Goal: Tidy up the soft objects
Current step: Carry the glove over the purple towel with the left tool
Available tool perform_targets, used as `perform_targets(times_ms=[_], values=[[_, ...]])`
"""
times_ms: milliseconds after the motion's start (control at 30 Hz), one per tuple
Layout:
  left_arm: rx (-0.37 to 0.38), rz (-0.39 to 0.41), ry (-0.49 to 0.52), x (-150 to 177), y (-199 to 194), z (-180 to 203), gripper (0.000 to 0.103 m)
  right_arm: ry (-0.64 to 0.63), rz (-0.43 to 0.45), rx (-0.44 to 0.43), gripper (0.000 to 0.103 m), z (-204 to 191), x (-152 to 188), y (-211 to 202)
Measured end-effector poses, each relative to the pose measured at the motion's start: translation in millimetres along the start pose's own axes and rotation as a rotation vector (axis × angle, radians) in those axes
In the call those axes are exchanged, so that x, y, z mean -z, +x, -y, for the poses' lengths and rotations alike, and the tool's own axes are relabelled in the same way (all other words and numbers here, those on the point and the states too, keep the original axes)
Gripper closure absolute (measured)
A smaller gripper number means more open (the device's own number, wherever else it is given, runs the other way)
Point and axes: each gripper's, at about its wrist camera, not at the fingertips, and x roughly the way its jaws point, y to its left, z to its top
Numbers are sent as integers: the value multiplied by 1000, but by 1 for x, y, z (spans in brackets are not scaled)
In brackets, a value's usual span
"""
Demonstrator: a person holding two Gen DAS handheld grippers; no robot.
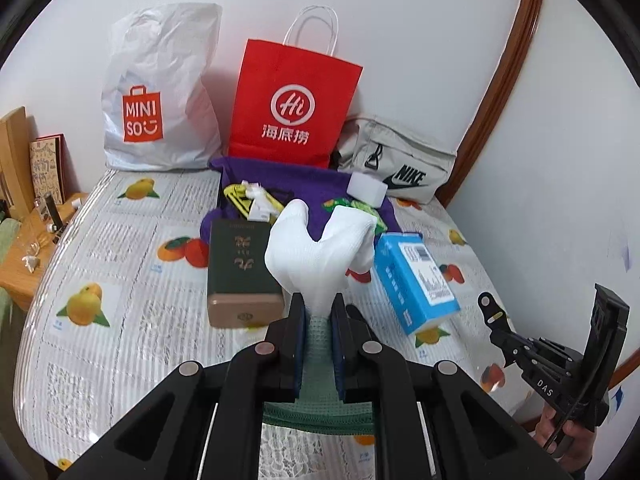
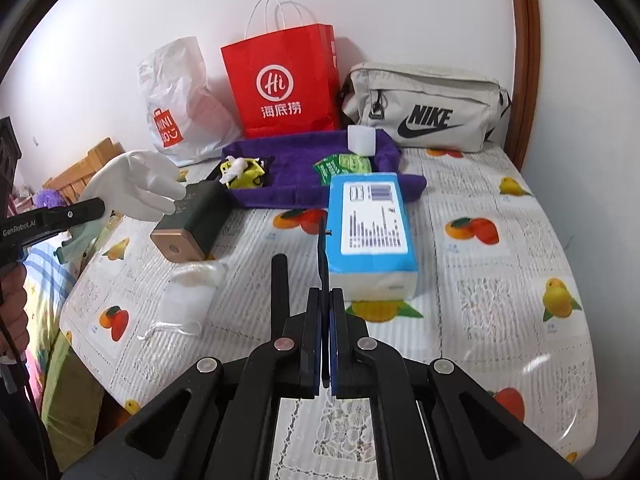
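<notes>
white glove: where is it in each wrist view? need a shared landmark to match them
Left wrist: white glove at centre, cuff clamped in the left gripper, fingers pointing up in front of the purple towel.
Right wrist: glove at far left, sticking out of the left gripper, above the dark green box.
Shared landmark: red bag at the back wall.

White glove w/ green cuff, held aloft, limp fingers up, above table, purple towel behind
</notes>
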Motion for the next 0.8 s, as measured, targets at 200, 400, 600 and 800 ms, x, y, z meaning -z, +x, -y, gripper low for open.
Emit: perform_targets(times_ms=[200,400,600,800], values=[[7,16,-8,-18,3,-2,91,-13,8,5,100,0,-20,1],[-6,36,-18,-38,6,-6,91,-20,43,8,100,2,-44,1],[-6,35,-38,-53,21,-14,91,-32,52,13,100,3,-61,12],[-17,21,-38,-65,40,-16,91,-38,47,3,100,7,-77,32]])
